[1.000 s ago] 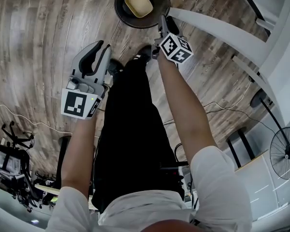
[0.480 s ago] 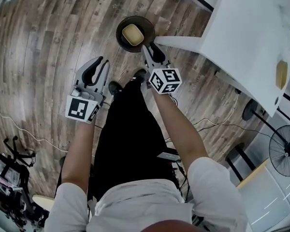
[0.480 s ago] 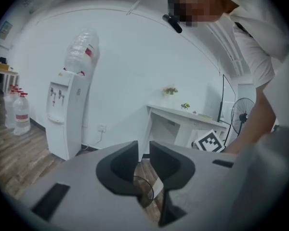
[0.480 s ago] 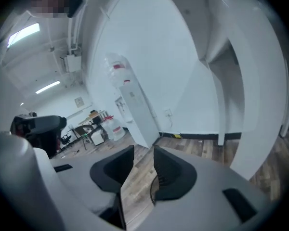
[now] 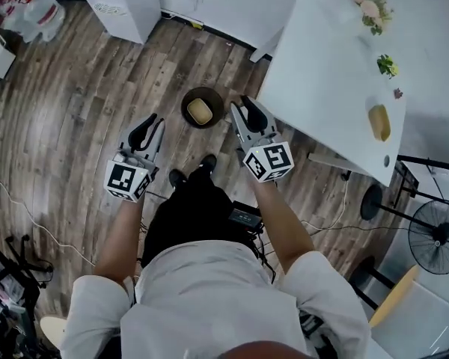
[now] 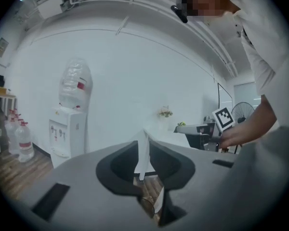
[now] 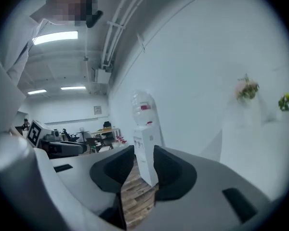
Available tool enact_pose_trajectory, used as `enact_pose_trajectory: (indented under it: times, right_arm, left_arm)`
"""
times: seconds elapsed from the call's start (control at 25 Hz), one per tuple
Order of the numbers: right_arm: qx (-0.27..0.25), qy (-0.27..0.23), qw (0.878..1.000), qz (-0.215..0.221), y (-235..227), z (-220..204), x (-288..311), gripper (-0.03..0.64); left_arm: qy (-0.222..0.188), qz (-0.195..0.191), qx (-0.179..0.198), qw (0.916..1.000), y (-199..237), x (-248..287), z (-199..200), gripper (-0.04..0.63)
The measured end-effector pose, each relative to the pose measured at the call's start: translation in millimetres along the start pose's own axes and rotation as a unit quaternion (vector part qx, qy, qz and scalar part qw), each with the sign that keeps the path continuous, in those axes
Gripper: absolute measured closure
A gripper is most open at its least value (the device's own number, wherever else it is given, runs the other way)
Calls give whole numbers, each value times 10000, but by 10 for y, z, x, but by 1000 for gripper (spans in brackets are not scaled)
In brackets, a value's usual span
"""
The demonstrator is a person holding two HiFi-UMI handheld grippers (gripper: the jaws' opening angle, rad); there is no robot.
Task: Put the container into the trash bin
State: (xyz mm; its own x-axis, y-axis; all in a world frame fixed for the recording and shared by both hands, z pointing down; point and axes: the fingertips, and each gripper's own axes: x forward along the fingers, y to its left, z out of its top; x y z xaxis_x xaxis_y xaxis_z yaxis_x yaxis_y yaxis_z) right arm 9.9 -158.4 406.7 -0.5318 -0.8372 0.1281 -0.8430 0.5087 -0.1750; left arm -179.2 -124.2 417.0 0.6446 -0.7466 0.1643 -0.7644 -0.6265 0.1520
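The person has stood up. A moment ago they were bent low and the right tool (image 5: 245, 111) was right by the trash bin (image 5: 187, 99). Now both tools are lifted high, and the bin looks small, far down on the wood floor (image 5: 97, 88).

The container (image 5: 200, 111) lies inside the bin. It was already in there before, and it has not moved. No tool touches it. So I think the job is done, and the person is just moving away from it.

The right tool is open quite wide, and there is nothing between its two sides. The left tool (image 5: 148, 126) is open only a little, and it holds nothing too.

Now let us count. There are two tools, one in each hand. There is one bin, near the person's feet and close to the corner of the white worktop (image 5: 329, 88). There is one container. There is one worktop. There is one fan (image 5: 436, 238) on the right. There is one water cooler (image 7: 145, 143) by the wall.
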Motion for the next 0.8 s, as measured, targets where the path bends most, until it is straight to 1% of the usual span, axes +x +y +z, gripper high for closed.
enact_pose_trajectory:
  times: [0.16, 0.28, 0.36, 0.4, 0.48, 0.56, 0.64, 0.8]
  right_arm:
    - [-404, -467, 9980, -134, 63, 930, -451, 471]
    - [-784, -973, 9918, -264, 127, 1610, -777, 471]
    - [-907, -1234, 9878, -291, 229, 1948, -1012, 471]
    - [-943, -1332, 9861, -308, 283, 2079, -1114, 471]
    - [-946, -1477, 9837, -386, 357, 2271, -1297, 471]
    - [-832, -1603, 9825, -460, 412, 2369, -1472, 471]
    - [-877, -1653, 9812, -478, 503, 2386, -1590, 474]
    - [-1010, -1530, 9820, -461, 542, 2333, -1705, 476]
  left_arm:
    - [-188, 1, 242, 9995, -166, -190, 674, 518]
    - [-416, -76, 436, 9982, -277, -310, 1195, 517]
    - [-514, -139, 458, 9975, -385, -445, 1459, 517]
    - [-516, -180, 411, 9977, -436, -507, 1563, 518]
    - [-506, -300, 232, 9980, -537, -595, 1738, 517]
    - [-659, -365, 197, 9970, -632, -679, 1901, 517]
    - [-814, -369, 263, 9957, -677, -766, 1998, 517]
    - [-914, -408, 194, 9948, -690, -867, 2043, 517]
